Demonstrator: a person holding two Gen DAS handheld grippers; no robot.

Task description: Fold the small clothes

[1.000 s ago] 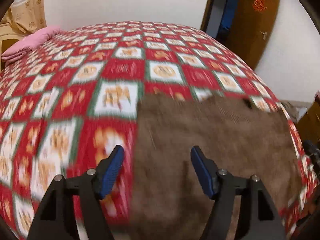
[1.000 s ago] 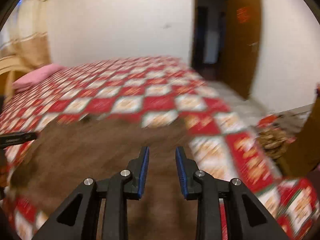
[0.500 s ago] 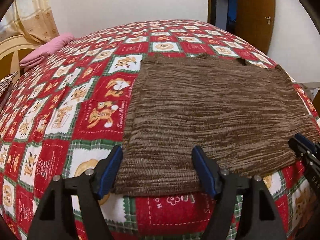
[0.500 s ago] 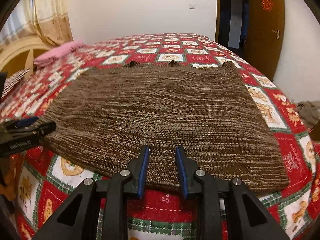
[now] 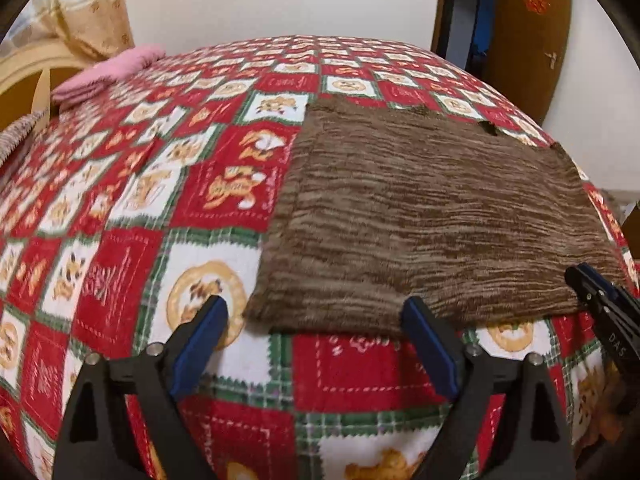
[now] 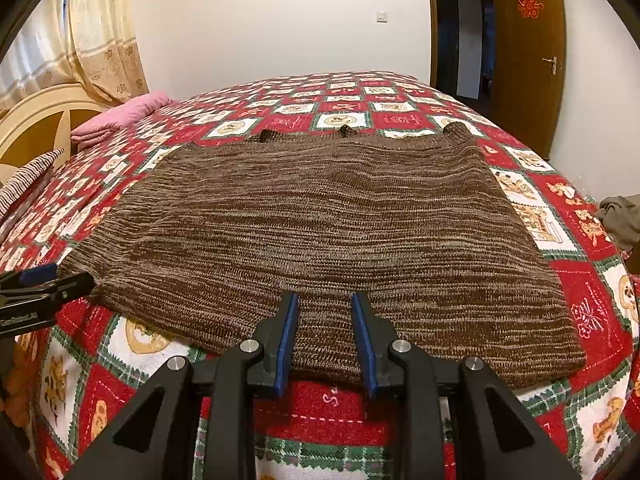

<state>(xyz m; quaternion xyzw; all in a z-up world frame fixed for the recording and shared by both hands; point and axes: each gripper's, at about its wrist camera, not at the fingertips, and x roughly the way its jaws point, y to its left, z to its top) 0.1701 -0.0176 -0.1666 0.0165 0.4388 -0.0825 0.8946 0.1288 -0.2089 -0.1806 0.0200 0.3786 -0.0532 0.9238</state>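
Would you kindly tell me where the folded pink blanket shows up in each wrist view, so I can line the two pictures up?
Left wrist view: the folded pink blanket lies at the upper left, on the far corner of the bed below the curtain.
Right wrist view: the pink blanket sits at the left, about a third of the way down, beside the cream headboard.
Shared landmark: the brown knitted garment spread flat on the red patchwork bedspread.

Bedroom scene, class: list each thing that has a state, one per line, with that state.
Brown knit garment: spread flat on the bedspread, not yet folded.
Left gripper: opening, fingers astride the garment's near corner, not pressing it.
Right gripper: fingers narrowly apart at the near hem, not pinching.
Door: open.
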